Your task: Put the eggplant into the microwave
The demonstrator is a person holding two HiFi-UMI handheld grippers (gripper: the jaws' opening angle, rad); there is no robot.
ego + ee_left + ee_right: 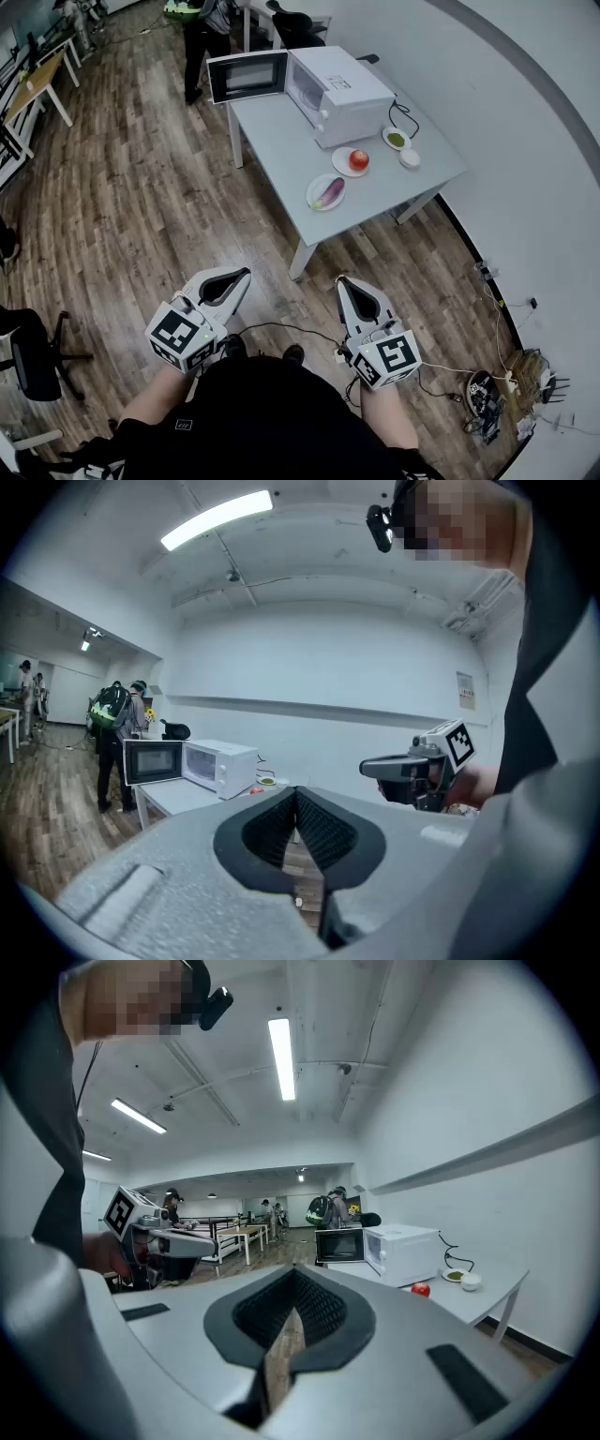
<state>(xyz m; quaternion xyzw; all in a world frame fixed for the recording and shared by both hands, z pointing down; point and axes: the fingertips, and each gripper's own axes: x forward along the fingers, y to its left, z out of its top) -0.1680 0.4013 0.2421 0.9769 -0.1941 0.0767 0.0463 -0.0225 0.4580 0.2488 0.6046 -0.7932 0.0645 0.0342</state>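
Ahead, the eggplant [329, 192] is lying slantwise on its plate [313, 198] near the front edge of the surface [281, 141], well apart from the right gripper [342, 281], which is hanging nearer than the left gripper [245, 273] (both pairs of jaws closed, empty).

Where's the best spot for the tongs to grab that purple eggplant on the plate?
Probably around its middle, coming straight down from above. The eggplant lies flat on its plate, long and slim, slanting across it. Squeezing across the narrow width should hold it steady. Coming in from the side would likely bump the plate's rim.
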